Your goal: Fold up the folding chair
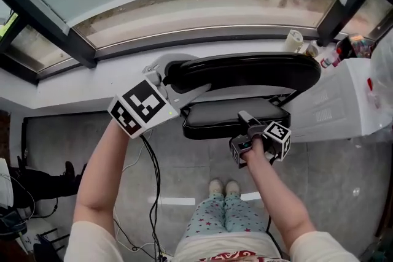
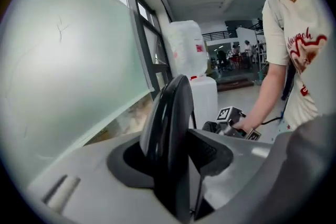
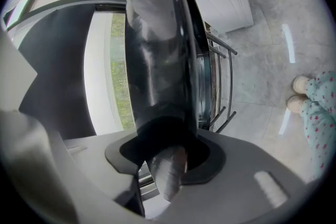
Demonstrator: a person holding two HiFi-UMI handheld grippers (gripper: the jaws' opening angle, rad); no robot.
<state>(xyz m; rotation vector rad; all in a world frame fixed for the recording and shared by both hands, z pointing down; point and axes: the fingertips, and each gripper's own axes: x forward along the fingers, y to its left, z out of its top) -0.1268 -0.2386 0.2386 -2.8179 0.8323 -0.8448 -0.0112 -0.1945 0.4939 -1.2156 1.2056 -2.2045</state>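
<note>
Two claws clamp the chair (image 1: 264, 80): left claw (image 2: 176, 165) its backrest (image 1: 245, 69), right claw (image 3: 168, 165) its seat (image 1: 215, 115). We judge it stiff, slick.

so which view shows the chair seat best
Head view: most of the seat shows below the backrest, with the right tool on its front edge. Right gripper view shows it only edge-on, close up; left gripper view shows the backrest, not the seat.

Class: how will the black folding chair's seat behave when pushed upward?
The glossy black seat probably pivots stiffly toward the curved backrest. Its shiny edge may slip in the right gripper. The thin metal frame could tip.
</note>
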